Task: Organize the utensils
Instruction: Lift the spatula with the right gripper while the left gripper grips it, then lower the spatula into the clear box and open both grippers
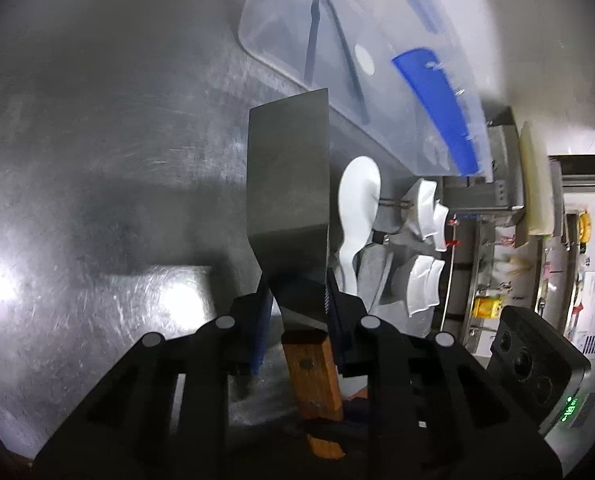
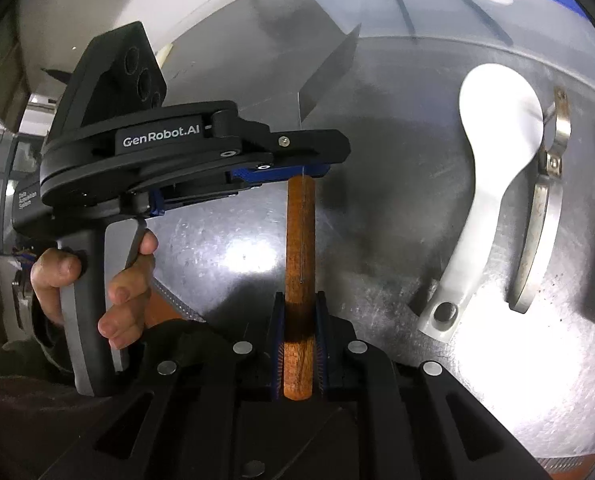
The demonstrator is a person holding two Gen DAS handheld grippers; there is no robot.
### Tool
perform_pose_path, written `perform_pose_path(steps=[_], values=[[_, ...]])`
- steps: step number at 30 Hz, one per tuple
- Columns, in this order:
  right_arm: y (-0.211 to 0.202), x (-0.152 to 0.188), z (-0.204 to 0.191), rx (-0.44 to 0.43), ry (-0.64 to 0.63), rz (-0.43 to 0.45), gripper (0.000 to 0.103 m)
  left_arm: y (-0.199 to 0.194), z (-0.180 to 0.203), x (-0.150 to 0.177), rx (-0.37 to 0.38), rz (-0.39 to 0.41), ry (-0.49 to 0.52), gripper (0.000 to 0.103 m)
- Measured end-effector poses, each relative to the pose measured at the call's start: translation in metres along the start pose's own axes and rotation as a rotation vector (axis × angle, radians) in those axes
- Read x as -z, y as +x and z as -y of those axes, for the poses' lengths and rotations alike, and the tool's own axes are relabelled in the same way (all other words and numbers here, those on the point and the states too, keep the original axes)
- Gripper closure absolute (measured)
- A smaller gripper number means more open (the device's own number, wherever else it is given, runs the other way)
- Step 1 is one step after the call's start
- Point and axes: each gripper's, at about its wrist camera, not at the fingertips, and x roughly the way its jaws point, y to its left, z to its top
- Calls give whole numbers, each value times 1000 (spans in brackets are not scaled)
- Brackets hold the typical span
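A metal spatula [image 1: 287, 168] with a wooden handle [image 1: 313, 380] is held above the steel table. My left gripper [image 1: 297, 304] is shut on the spatula's neck just above the handle. My right gripper [image 2: 299, 316] is shut on the lower end of the same wooden handle [image 2: 299, 236]. The left gripper also shows in the right wrist view [image 2: 293, 160], clamped at the handle's top, with the blade [image 2: 329, 72] beyond it. A white plastic rice spoon [image 1: 357, 204] lies on the table beside the blade; it also shows in the right wrist view [image 2: 493, 140].
A clear plastic bin [image 1: 377, 52] with a blue lid and dark utensils inside stands at the far side. Metal tongs [image 2: 541, 216] lie next to the white spoon. Small white dishes [image 1: 425, 248] sit to the right. The steel tabletop [image 1: 97, 140] spreads to the left.
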Motion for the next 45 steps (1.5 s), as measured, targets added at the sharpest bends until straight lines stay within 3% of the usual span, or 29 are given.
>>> perform_pose_path(steps=[6,11,15,19,21,24,28,33,37,41,43,45], values=[[-26,1,-34,-2,-122,54,88,-46,18,11,45,103,80,79],[-65,-6,-64,33,-238,152,88,-94,63,3,90,215,225,79],[-105,-40,-71,102,-296,270,88,-116,116,-36,76,304,371,79],[-132,-102,-58,166,-272,357,88,-112,167,-106,-2,351,454,79],[-135,-137,-45,191,-229,374,88,-101,178,-138,-34,337,456,79],[-125,-172,-28,235,-180,382,88,-64,179,-191,-87,246,412,79],[-90,-213,12,217,-72,276,87,-11,159,-234,-176,137,335,79],[-69,-235,56,183,-13,178,87,39,127,-247,-223,29,222,79],[-68,-233,52,230,-47,186,84,42,127,-238,-281,51,265,79],[-76,-218,45,263,-74,280,44,17,143,-229,-286,168,310,60],[-92,-196,36,283,-102,372,32,-8,157,-214,-278,281,365,45],[-114,-162,23,299,-152,482,5,-35,170,-189,-253,390,433,32]])
